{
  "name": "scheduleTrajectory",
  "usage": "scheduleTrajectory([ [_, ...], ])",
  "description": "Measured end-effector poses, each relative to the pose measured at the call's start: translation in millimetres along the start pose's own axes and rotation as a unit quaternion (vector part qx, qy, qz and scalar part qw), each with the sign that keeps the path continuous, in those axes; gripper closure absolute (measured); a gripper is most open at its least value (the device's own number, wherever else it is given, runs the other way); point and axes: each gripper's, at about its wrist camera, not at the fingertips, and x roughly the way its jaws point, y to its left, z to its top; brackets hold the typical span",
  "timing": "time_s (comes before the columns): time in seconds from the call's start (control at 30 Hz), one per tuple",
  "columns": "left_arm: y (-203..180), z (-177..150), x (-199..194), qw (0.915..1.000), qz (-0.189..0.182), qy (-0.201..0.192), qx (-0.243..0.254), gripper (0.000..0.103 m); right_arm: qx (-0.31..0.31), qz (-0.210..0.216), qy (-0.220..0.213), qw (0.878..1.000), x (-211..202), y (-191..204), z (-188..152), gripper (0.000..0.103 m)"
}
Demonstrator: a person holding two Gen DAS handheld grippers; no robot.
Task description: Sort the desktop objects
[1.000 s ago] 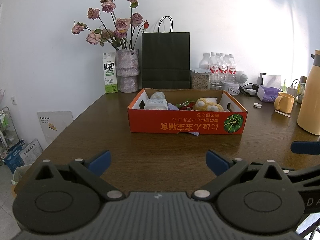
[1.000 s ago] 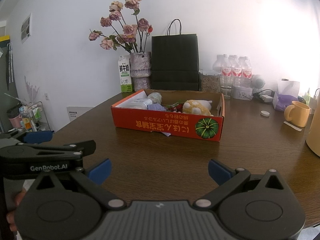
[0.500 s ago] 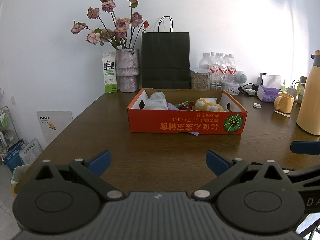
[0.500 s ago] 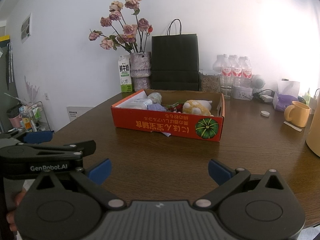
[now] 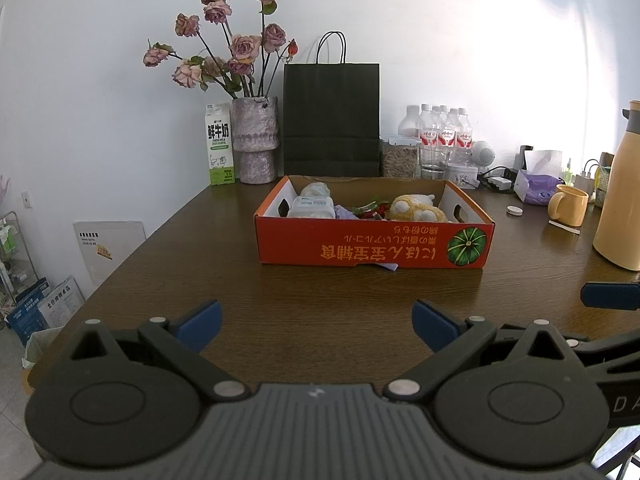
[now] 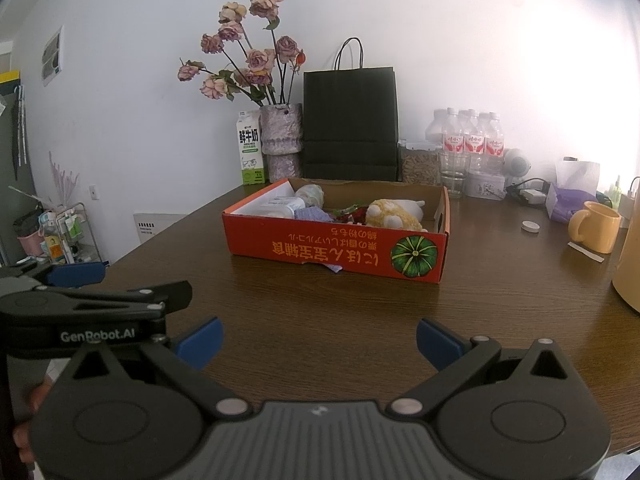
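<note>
An orange cardboard box [image 5: 374, 244] stands on the middle of the brown wooden table [image 5: 320, 304], its long printed side toward both cameras. Inside it lie the things to sort: a white plastic container [image 5: 311, 207] at the left, a purple cloth [image 5: 345, 213] beside it, something red and green [image 5: 370, 208] in the middle, and a yellow plush toy [image 5: 416, 210] at the right. A corner of purple cloth also sticks out under the front wall of the box.

The left gripper [image 5: 316, 320] is held low over the near edge of the table, level and pointing straight at the box — its two blue fingertips are spread wide apart with nothing between them. The right gripper [image 6: 318, 338] is in the same pose just beside it, also spread wide and empty, well apart from the box. In the right wrist view the left gripper appears at the left edge, with part of a hand [image 6: 28, 420] below it.

Behind the box, along the white wall, stand a milk carton [image 5: 219, 144], a vase [image 5: 256, 140] with dried roses, a black paper bag [image 5: 331, 118] and some water bottles [image 5: 440, 132]. At the right are a yellow mug [image 5: 568, 210] and a tall beige thermos [image 5: 620, 192].
</note>
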Motion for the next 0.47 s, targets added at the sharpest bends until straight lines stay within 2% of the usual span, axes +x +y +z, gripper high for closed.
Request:
scheduleTrajectory([
  [0.47, 0.1, -1.6, -2.2, 1.0000, -0.002, -0.003, -0.004, 0.000, 0.000, 0.002, -0.002, 1.000, -0.5, 0.9, -2.1, 0.000],
])
